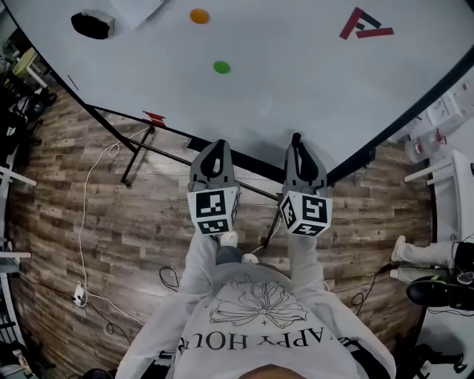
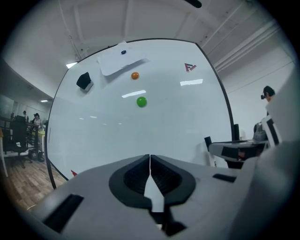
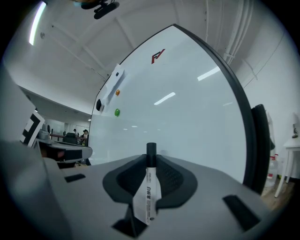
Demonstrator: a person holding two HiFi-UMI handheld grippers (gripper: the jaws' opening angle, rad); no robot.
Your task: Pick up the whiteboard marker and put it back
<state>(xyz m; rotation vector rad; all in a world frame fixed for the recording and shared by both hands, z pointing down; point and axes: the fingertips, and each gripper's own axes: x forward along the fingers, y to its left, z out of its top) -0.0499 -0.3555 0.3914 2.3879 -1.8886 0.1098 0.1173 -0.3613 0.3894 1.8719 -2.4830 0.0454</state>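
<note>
A white whiteboard marker (image 3: pixel 149 185) with a black cap stands between the jaws of my right gripper (image 3: pixel 151 161), which is shut on it; its cap (image 1: pixel 296 138) points at the whiteboard (image 1: pixel 296 81). In the head view the right gripper (image 1: pixel 298 148) is held close to the board's lower edge. Beside it, my left gripper (image 1: pixel 215 152) points at the board too. Its jaws are shut with nothing between them, as the left gripper view (image 2: pixel 150 161) shows. The right gripper also shows at the right edge of the left gripper view (image 2: pixel 236 150).
On the board are a black eraser (image 1: pixel 92 24), an orange magnet (image 1: pixel 198 15), a green magnet (image 1: pixel 221 67), a red logo (image 1: pixel 364 24) and a sheet of paper (image 2: pixel 121 61). The board's stand legs (image 1: pixel 137 155) and a white cable (image 1: pixel 92 207) lie on the wooden floor. White furniture (image 1: pixel 452 185) is at the right.
</note>
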